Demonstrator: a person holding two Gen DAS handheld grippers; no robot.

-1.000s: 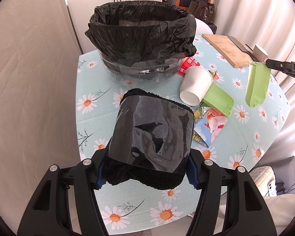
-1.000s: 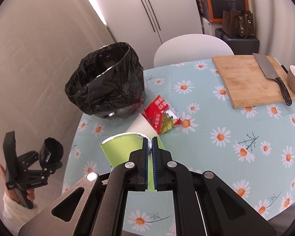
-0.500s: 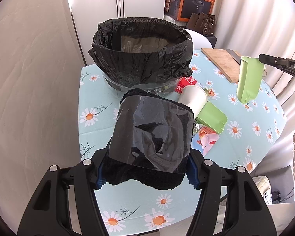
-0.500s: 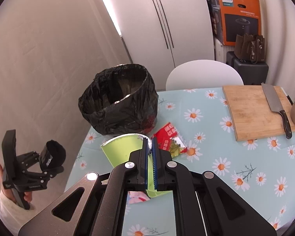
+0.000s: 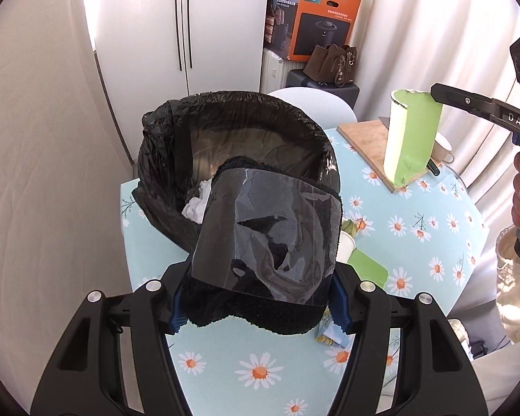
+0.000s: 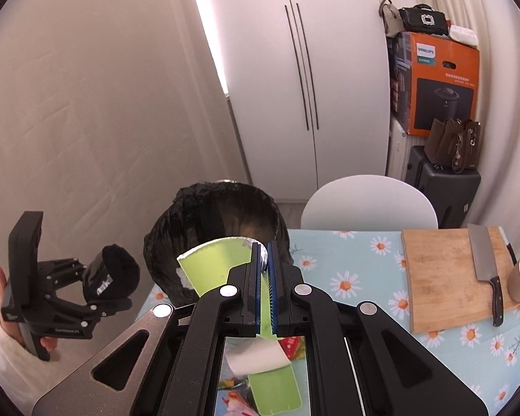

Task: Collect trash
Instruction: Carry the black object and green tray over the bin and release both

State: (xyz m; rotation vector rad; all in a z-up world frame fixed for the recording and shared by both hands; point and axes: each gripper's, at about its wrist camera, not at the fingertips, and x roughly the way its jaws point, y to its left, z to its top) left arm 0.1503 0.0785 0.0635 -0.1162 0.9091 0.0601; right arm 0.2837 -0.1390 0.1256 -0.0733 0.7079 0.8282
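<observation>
Both grippers have risen toward the bin (image 5: 232,145). Left gripper (image 5: 260,312) clamps a black pouch (image 5: 270,239), right gripper (image 6: 267,291) pinches a green wrapper (image 6: 218,263); neither is binned, and a cup (image 5: 345,246) and other wrappers (image 5: 367,267) remain on the table (image 5: 416,242).

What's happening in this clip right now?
A person is clearing trash off a daisy-print table, one hand-held gripper in each hand. The left hand-held gripper is clamped on a black fuzzy item wrapped in clear plastic, held just in front of the black-lined trash bin. The right hand-held gripper pinches a green wrapper, lifted above the table near the bin. A white paper cup, a red packet and another green wrapper piece lie on the table.
</observation>
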